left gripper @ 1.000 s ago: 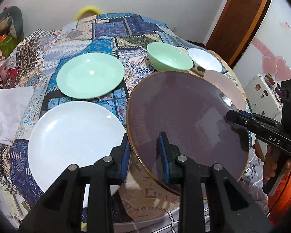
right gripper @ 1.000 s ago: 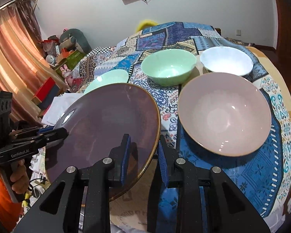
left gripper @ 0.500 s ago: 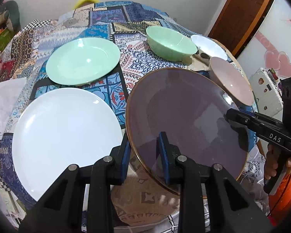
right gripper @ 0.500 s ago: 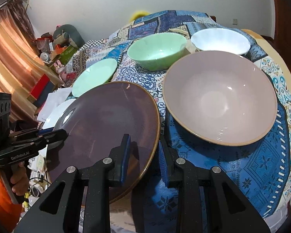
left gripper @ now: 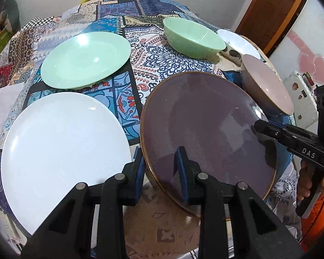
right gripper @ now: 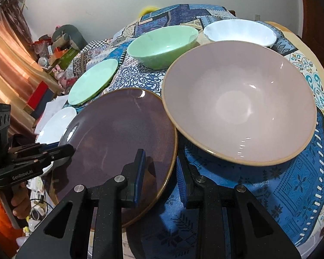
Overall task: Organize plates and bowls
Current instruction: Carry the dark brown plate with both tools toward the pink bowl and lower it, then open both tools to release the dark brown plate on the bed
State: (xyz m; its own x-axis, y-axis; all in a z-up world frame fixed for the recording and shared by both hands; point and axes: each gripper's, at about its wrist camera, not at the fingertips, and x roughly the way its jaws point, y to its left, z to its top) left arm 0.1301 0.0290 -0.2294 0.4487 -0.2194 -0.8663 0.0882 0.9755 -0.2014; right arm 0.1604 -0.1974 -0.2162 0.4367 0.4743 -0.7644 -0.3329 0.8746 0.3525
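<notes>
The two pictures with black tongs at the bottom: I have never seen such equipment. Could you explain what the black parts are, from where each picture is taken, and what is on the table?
There is no robot here. A person holds one handheld gripper in each hand, and each gripper carries a wide-angle camera that looks along its two fingers. So one picture is the view from the left gripper, the other the view from the right gripper.

Both grippers clamp opposite edges of the same purple plate, raised and tilted.

On the patterned tablecloth lie a white plate, a green plate, a green bowl, a white bowl and a large pink bowl.
</notes>
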